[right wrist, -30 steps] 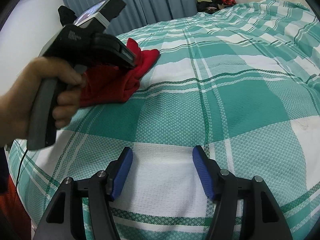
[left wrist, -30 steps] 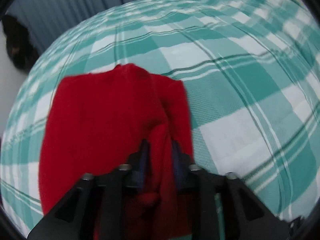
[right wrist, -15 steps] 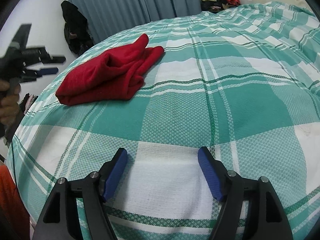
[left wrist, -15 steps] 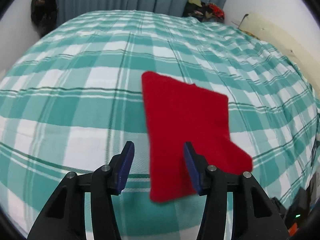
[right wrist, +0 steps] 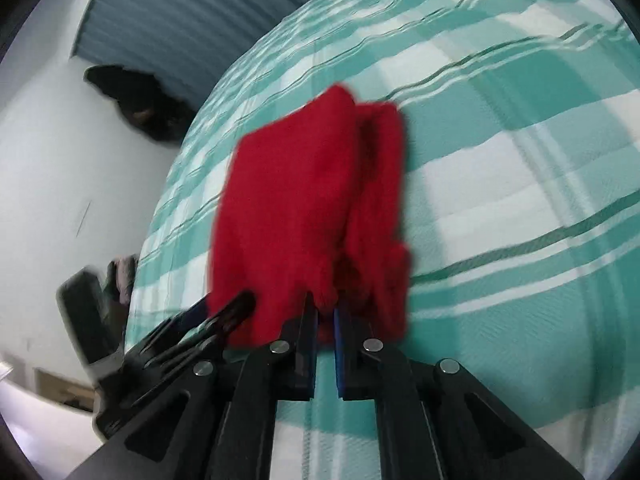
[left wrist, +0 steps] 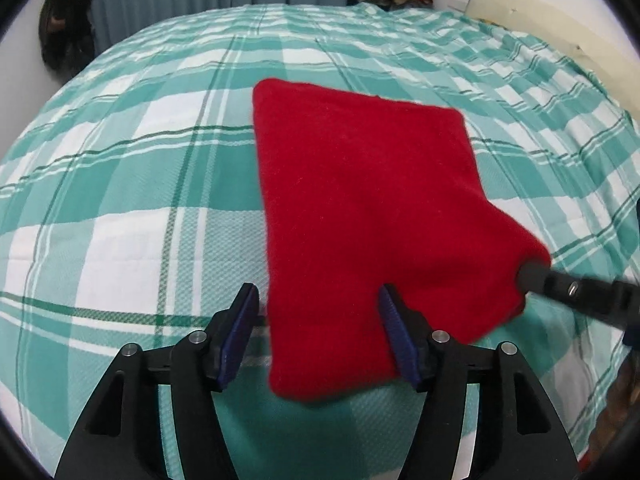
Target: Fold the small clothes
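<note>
- Red cloth [left wrist: 360, 208] lies near the bed [left wrist: 120, 200] edge, mid-fold.
- Right gripper [right wrist: 325, 322] pinches a corner; left gripper [left wrist: 320, 340] is opening, cloth between its jaws unpressed.
- Next: carry that corner across, I judge.

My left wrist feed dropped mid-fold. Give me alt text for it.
A folded red cloth lies on a green plaid bed. The left gripper hangs over its near edge, jaws opening, while the right gripper pinches the cloth's right corner.

left gripper [left wrist: 318, 332] jaws opening, right gripper [right wrist: 325, 312] clamped shut, both angled downward
</note>
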A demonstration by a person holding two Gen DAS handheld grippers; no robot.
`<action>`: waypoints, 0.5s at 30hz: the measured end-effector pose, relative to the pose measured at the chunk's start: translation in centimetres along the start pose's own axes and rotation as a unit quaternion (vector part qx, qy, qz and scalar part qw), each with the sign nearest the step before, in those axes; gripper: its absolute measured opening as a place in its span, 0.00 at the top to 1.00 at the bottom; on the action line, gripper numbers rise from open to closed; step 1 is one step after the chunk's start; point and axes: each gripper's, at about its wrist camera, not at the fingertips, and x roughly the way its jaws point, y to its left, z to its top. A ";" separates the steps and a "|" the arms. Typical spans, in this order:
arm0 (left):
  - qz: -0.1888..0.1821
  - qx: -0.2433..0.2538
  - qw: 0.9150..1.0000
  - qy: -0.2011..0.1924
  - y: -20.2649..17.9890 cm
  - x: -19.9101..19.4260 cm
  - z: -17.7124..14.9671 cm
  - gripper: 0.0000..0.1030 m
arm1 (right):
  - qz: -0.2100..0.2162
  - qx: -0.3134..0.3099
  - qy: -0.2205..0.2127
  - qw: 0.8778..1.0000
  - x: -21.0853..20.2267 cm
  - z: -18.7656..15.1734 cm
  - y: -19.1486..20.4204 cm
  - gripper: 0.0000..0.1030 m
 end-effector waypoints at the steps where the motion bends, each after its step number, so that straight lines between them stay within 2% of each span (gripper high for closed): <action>1: -0.002 0.000 1.000 -0.003 0.2 0.0 -0.2 0.31 | -0.007 -0.016 -0.009 1.000 -0.4 -0.2 0.0 0.94; 2: -0.006 0.004 1.000 -0.001 0.1 0.4 -0.6 0.30 | -0.041 -0.043 -0.011 0.998 -0.2 -0.5 -0.1 0.93; 3: -0.008 0.009 1.000 0.006 -0.1 1.0 -1.0 0.28 | -0.076 -0.053 0.021 0.995 1.3 -1.1 -1.4 0.93; 4: -0.007 0.013 1.000 0.008 -0.2 1.3 -1.1 0.27 | -0.060 -0.030 0.044 0.997 2.1 -1.5 -2.7 0.89; 6: -0.007 0.016 1.000 -0.004 -0.3 1.5 -1.5 0.25 | -0.041 -0.021 0.046 0.998 1.6 -1.3 -3.5 0.71; 7: -0.009 0.015 1.000 -0.009 -0.2 1.5 -1.7 0.23 | -0.043 -0.039 0.041 0.997 0.6 -0.8 -3.2 0.49; 8: -0.011 0.012 1.000 -0.014 -0.1 1.5 -1.9 0.23 | -0.046 -0.048 0.025 0.997 -0.6 -0.3 -2.9 0.40; 11: -0.014 0.009 0.999 -0.028 0.1 1.6 -2.4 0.21 | -0.039 -0.041 -0.026 0.998 -2.6 2.9 -2.6 0.40; 13: -0.010 0.014 0.999 -0.032 -0.1 1.6 -2.5 0.20 | -0.013 -0.017 -0.032 0.999 -1.6 6.3 -2.4 0.41; 15: -0.007 0.015 0.999 -0.032 -0.1 1.6 -2.5 0.18 | -0.008 -0.010 -0.020 1.000 1.0 8.4 -1.9 0.47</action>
